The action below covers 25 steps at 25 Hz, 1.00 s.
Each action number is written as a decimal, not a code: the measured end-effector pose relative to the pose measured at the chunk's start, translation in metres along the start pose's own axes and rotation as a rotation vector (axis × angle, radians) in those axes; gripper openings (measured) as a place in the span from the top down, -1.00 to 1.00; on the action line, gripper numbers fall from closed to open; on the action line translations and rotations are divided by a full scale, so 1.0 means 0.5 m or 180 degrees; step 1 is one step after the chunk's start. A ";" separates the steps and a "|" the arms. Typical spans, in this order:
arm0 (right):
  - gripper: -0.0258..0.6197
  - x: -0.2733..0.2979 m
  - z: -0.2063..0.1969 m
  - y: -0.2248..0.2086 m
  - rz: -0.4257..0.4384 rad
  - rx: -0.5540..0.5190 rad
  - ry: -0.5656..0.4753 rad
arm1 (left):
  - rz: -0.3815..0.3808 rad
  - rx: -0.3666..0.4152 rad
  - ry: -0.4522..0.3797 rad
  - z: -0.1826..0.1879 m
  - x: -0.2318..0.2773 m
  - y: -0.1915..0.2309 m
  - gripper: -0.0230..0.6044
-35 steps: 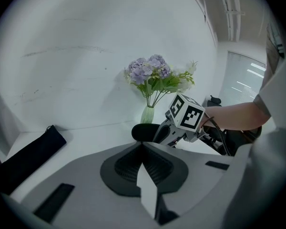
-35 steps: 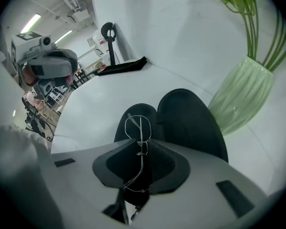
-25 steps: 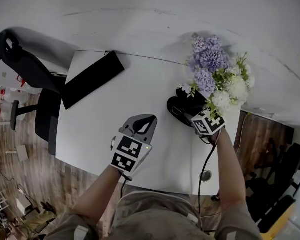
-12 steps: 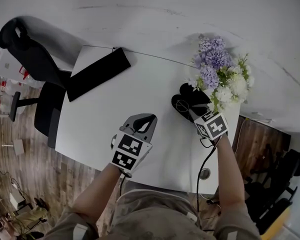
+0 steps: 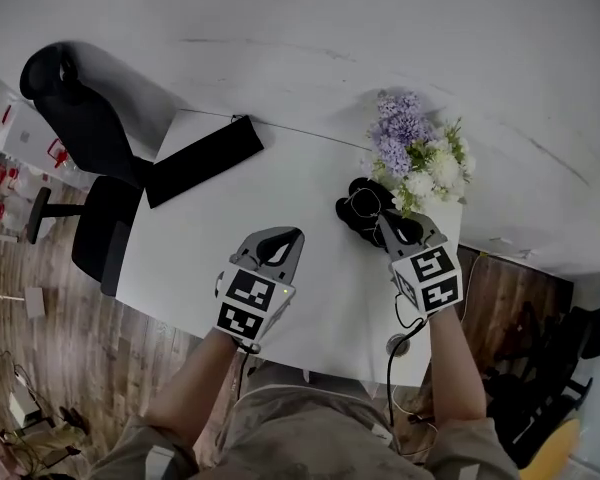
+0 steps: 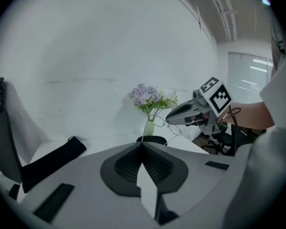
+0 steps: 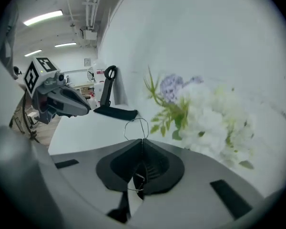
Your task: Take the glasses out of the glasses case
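Observation:
My right gripper point(image 5: 384, 218) point(image 7: 142, 140) is shut on the thin wire-framed glasses point(image 7: 135, 127) and holds them in the air. One lens loop sticks out past the jaw tips. In the head view the glasses point(image 5: 363, 202) hang just above the open black glasses case point(image 5: 360, 222), which lies on the white table point(image 5: 310, 183) beside the flowers. The left gripper view shows the glasses point(image 6: 174, 130) dangling under that gripper above the case point(image 6: 151, 139). My left gripper point(image 5: 297, 234) point(image 6: 142, 143) hovers over the table's near middle, shut with nothing between its jaws.
A vase of purple and white flowers point(image 5: 415, 158) point(image 7: 200, 118) stands right behind the case. A long black pouch point(image 5: 204, 160) point(image 6: 52, 159) lies at the table's far left corner. A black office chair point(image 5: 75, 118) stands left of the table. A cable hangs at the near right edge.
My right gripper has closed on the glasses and lifted them up out of the case. The left gripper has risen a little above the table.

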State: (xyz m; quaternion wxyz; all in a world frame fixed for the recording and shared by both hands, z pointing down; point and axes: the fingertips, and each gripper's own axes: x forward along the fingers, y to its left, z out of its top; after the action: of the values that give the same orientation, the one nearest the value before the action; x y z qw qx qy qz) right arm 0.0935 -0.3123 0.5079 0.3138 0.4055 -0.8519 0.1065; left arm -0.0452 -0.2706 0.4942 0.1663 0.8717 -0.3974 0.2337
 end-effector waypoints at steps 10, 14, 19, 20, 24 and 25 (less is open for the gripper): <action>0.82 -0.199 0.179 0.050 -0.0087 -0.0105 -0.0825 | 0.0218 0.0211 -0.0573 0.161 -0.132 -0.017 0.88; 0.82 -0.284 0.250 0.075 -0.0061 -0.0216 -0.1176 | 0.0328 0.0420 -0.0819 0.230 -0.200 -0.030 0.88; 0.82 -0.401 0.314 0.102 -0.0244 -0.0222 -0.1586 | 0.0413 0.0642 -0.1084 0.294 -0.280 -0.055 0.88; 0.82 -0.423 0.321 0.108 -0.0292 -0.0208 -0.1663 | 0.0422 0.0669 -0.1129 0.302 -0.293 -0.061 0.88; 0.82 -0.496 0.329 0.126 -0.0383 -0.0041 -0.1921 | 0.0460 0.0767 -0.1229 0.314 -0.333 -0.082 0.88; 0.82 -0.511 0.326 0.131 -0.0393 -0.0017 -0.1956 | 0.0465 0.0782 -0.1241 0.314 -0.341 -0.089 0.88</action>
State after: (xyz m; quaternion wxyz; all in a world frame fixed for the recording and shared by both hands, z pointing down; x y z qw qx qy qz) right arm 0.0918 -0.1814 0.2268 0.0486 0.4688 -0.8810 -0.0426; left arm -0.0656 -0.2126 0.2662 -0.0383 0.8830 -0.4525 0.1190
